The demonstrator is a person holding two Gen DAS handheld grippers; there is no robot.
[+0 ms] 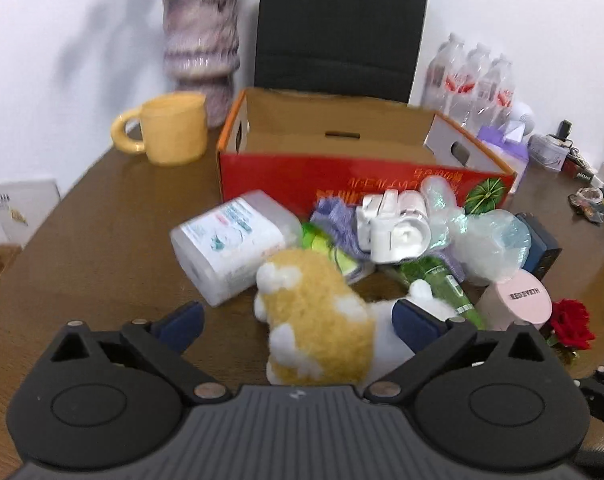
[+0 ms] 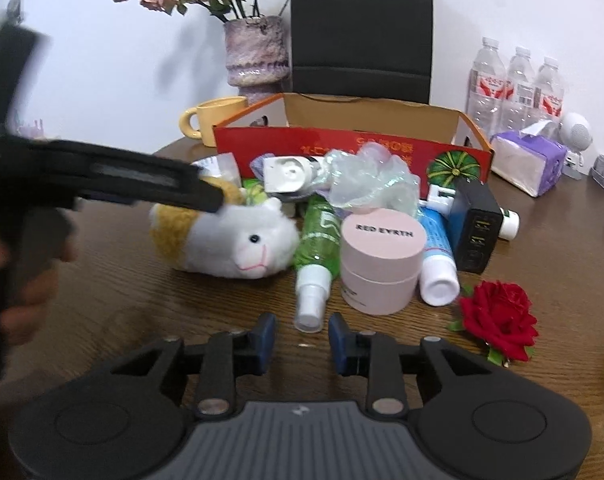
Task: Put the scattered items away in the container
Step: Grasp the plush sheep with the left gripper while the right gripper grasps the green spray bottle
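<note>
Left gripper [image 1: 298, 320] stands wide open astride the plush alpaca [image 1: 317, 320], evidently positioned to grasp it. Alpaca lies on the table in front of the red cardboard box [image 1: 341, 176]. Right gripper [image 2: 301, 340] waits narrowly parted, empty, nearer than the alpaca.

Yellow mug [image 2: 215, 119], purple vase [image 2: 256, 54], 3 water bottles [image 2: 517, 87] behind box.
</note>
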